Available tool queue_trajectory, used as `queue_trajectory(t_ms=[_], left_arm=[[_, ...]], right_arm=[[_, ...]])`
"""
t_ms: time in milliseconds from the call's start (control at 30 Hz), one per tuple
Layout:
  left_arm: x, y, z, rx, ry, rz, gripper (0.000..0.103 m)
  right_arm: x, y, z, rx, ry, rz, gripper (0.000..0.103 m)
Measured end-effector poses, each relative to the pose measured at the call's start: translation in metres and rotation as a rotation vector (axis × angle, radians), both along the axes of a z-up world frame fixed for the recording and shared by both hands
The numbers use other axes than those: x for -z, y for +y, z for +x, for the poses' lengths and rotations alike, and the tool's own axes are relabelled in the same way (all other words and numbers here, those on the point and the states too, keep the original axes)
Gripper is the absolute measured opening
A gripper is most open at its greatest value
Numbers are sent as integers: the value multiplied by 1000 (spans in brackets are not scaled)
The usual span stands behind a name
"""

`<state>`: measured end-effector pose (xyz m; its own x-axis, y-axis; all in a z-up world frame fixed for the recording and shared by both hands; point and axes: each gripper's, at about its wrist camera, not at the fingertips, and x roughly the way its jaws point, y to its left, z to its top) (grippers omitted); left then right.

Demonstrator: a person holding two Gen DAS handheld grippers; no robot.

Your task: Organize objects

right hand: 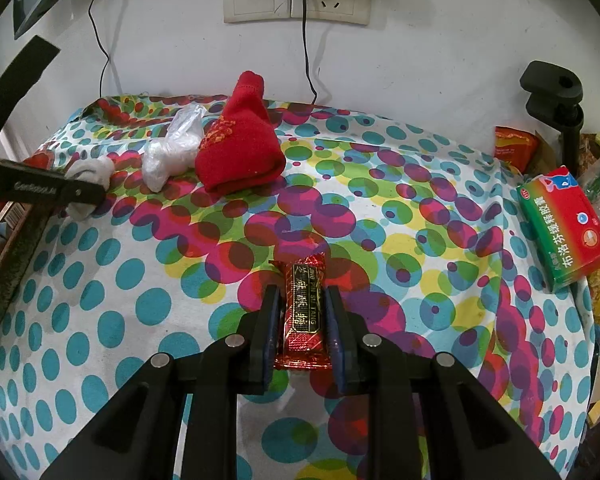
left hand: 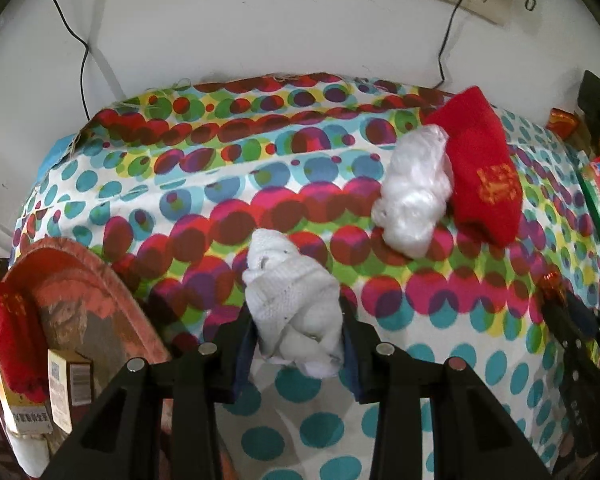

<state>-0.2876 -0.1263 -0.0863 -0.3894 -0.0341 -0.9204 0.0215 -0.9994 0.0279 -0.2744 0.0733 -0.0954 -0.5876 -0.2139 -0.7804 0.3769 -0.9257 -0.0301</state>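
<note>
My left gripper [left hand: 296, 320] is shut on a rolled white sock [left hand: 288, 292], which bulges up between the two pads above the polka-dot cloth [left hand: 440, 360]. From the right wrist view, that gripper [right hand: 60, 192] and the white sock [right hand: 90, 172] sit at the far left. My right gripper [right hand: 302, 296] is shut on a red foil snack bar [right hand: 302, 312] with gold lettering, held lengthwise between the fingers. A red sock [right hand: 240, 152] and a crumpled clear plastic bag [right hand: 172, 148] lie side by side near the wall.
A round reddish tray [left hand: 80, 264] at the table's left edge holds a red sock [left hand: 12, 340] and a small carton [left hand: 64, 392]. A green and red medicine box [right hand: 564, 228], a red packet [right hand: 514, 148] and a black clamp stand [right hand: 556, 92] crowd the right edge. Cables hang down the wall.
</note>
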Motion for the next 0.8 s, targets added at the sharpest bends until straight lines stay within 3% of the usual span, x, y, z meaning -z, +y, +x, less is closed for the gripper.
queue_trajectory(t_ms=[367, 500, 800], left_arm=[[-4, 17, 36, 75, 4, 15, 38], [-12, 29, 22, 92, 1, 14, 38], [-22, 34, 37, 118, 7, 19, 38]], right_arm=[[0, 0, 0, 0, 0, 0, 23], [0, 0, 0, 0, 0, 0, 23], [0, 0, 0, -1, 0, 1, 23]])
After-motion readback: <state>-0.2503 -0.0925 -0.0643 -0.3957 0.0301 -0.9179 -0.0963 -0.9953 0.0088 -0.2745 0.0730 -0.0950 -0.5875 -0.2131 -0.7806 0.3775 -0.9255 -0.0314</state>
